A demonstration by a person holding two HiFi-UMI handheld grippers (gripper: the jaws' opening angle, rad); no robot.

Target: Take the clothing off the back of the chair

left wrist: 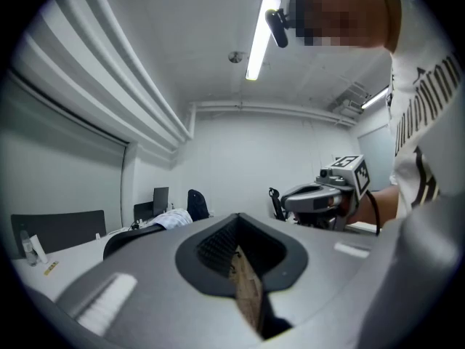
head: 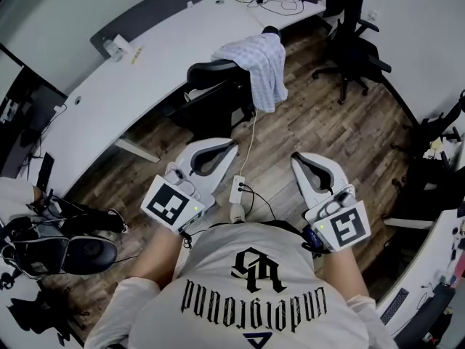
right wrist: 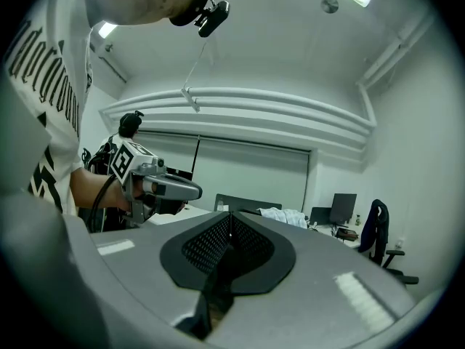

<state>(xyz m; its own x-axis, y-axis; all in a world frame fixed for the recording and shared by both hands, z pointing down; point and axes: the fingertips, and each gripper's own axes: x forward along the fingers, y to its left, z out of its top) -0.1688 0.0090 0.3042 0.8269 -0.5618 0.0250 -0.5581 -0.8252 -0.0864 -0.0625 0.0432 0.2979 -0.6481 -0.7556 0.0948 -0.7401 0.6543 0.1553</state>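
Fingers [head: 197,150] closed and empty, I am aiming left gripper [head: 232,145] and right gripper [head: 297,158] at the far chair [head: 211,73] to reach its clothing [head: 260,65].

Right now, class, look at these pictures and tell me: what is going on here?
A person holds a gripper in each hand. The left gripper and right gripper are both shut and empty, pointing toward a black office chair beside the white desk. A pale checked garment hangs over the chair's back. Neither gripper touches it, so the clothing is not yet taken off.
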